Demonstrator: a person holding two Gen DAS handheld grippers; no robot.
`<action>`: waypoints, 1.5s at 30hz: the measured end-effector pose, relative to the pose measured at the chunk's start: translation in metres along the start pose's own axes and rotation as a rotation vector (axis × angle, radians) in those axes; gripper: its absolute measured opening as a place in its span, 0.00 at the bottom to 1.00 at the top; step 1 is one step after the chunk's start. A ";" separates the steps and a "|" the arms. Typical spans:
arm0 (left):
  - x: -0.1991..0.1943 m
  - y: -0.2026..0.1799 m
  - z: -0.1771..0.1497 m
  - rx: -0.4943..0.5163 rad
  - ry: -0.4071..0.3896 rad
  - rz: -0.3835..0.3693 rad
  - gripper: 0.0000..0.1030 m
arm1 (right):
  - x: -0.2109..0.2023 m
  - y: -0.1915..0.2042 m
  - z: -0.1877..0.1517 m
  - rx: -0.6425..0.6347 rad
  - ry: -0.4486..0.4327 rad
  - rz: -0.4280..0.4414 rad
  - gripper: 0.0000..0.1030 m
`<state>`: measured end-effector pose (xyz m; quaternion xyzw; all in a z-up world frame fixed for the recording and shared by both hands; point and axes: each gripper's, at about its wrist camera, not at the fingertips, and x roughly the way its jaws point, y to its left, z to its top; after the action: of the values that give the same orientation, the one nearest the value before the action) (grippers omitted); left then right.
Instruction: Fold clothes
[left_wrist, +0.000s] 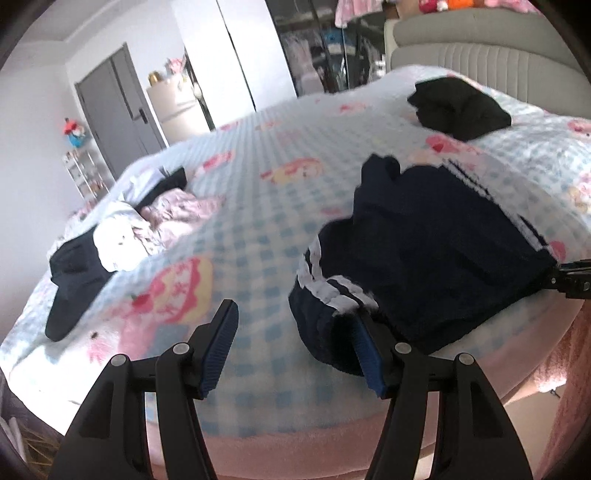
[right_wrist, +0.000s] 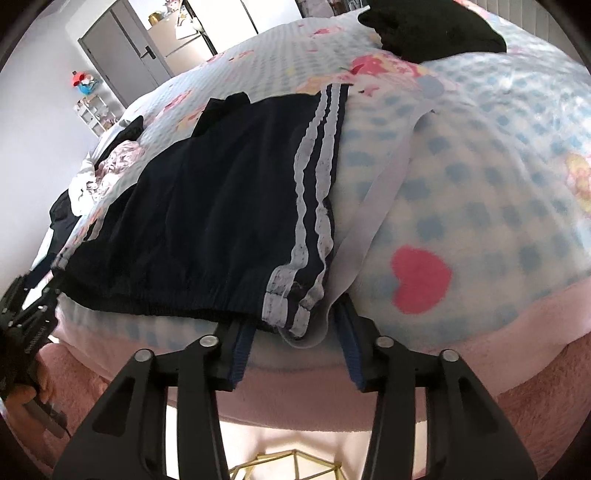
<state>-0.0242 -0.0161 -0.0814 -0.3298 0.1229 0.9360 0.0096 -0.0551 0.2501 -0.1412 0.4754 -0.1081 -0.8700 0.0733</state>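
Navy track pants with white side stripes lie partly folded on the checked blanket near the bed's front edge. My left gripper is open; its right finger touches the pants' striped cuff, its left finger is over bare blanket. In the right wrist view the pants spread away from me. My right gripper is open, its fingers on either side of the striped waistband corner, which hangs between them with a fold of blanket. The left gripper shows at the left edge in that view.
A black garment lies near the headboard. A pile of white, pink and black clothes sits at the bed's far left. A grey door, a fridge and a wardrobe stand behind. A pink blanket hangs over the bed's front edge.
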 end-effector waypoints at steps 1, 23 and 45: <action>-0.002 0.005 0.000 -0.026 -0.010 -0.009 0.60 | -0.003 0.001 0.000 -0.012 -0.023 -0.024 0.20; 0.003 -0.030 -0.004 0.204 -0.012 0.057 0.58 | -0.024 0.023 0.004 -0.062 -0.129 -0.002 0.19; 0.006 -0.015 -0.015 0.166 0.058 -0.154 0.45 | -0.027 0.007 0.010 0.023 -0.137 -0.091 0.29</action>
<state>-0.0183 -0.0051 -0.1001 -0.3632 0.1744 0.9092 0.1049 -0.0485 0.2510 -0.1125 0.4198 -0.1012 -0.9017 0.0204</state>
